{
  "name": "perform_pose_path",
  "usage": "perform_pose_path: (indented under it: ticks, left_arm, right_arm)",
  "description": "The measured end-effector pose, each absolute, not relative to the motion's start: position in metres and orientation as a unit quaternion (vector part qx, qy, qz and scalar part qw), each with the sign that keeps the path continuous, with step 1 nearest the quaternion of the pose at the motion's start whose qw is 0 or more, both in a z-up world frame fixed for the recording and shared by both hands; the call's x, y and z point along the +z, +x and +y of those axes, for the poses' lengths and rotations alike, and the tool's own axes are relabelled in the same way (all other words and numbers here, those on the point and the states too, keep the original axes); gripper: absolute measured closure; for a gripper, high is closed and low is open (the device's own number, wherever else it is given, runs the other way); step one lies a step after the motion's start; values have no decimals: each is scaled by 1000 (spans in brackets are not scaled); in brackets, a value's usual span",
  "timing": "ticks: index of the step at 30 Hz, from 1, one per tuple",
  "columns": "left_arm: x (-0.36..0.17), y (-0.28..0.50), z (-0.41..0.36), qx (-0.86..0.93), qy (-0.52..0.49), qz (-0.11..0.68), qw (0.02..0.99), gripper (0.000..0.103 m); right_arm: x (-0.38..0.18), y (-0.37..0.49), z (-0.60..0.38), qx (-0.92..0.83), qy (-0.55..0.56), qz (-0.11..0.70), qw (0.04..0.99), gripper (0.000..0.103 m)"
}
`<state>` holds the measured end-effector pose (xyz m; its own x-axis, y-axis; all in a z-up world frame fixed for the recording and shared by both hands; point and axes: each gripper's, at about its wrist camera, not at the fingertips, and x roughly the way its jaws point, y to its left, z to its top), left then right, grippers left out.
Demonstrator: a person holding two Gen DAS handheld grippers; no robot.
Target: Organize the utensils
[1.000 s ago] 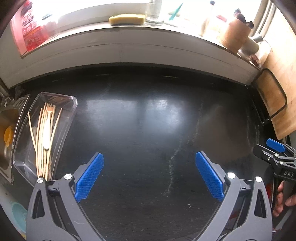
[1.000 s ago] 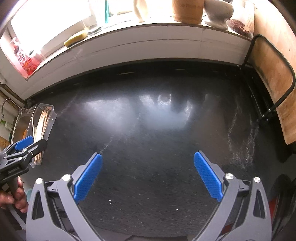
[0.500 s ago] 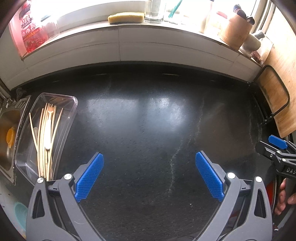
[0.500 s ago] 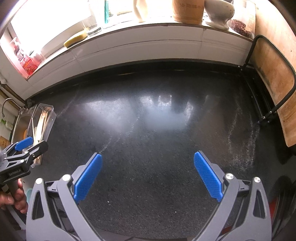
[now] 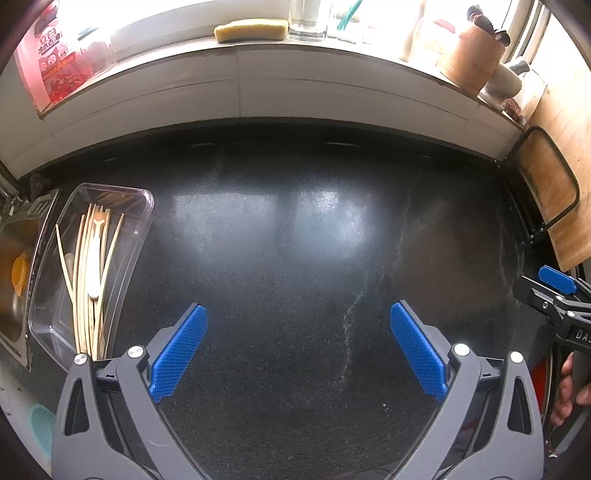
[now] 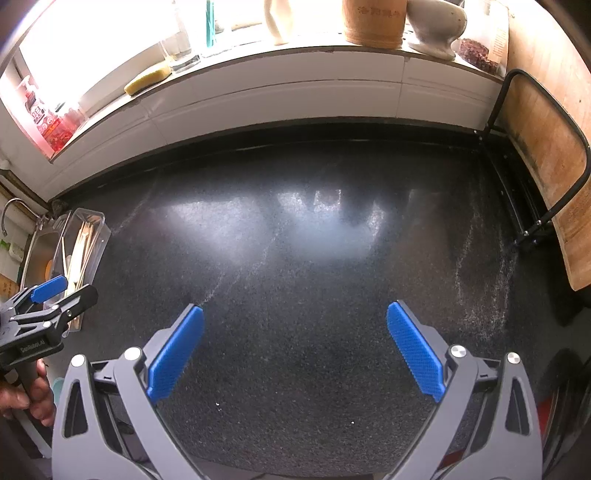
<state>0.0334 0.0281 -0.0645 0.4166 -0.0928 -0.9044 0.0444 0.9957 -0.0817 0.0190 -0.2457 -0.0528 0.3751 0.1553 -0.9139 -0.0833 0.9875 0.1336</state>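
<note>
A clear plastic box [image 5: 144, 206] sits at the left of the black counter [image 5: 295, 240], beside the sink. Inside it lie several wooden chopsticks [image 5: 83, 295] and a white spoon [image 5: 95, 266]. The same clear plastic box [image 6: 94, 221] shows at the far left of the right wrist view. My left gripper [image 5: 299, 347] hangs open above bare counter, to the right of the box, with nothing between its fingers. My right gripper [image 6: 295, 350] is also open and empty over the counter's middle. Each gripper appears at the edge of the other's view, held by a hand.
A steel sink [image 5: 14, 266] lies left of the box. The white sill holds a yellow sponge [image 5: 251, 31], a glass, a wooden utensil pot [image 5: 471, 61] and a red bottle [image 5: 55, 62]. A wooden cutting board in a black wire rack [image 6: 546, 155] stands at the right.
Both views have drawn back and up slightly, so the sill sits lower in frame. The jaws have stayed open and the box's contents have not moved.
</note>
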Motion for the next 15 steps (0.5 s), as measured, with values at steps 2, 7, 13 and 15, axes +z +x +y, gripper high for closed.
perform_pose_path:
  ticks: [2,7,13,15]
  left_arm:
    - [-65,34,28,-40,-21,539,841,6]
    - [-66,35,27,-39,-20,539,841,6]
    - [-66,35,27,-38,-20,540,841,6]
    - [-66,35,27,-38,-20,540,841,6]
  right_arm:
    - [-53,20,-246,73,32,554,829,7]
    - [-54,19,-245,73,32,555,828,7]
    - [-54,19,-244,74,33,555,828,7]
    - [-54,20,-245,74,34,555,828,7]
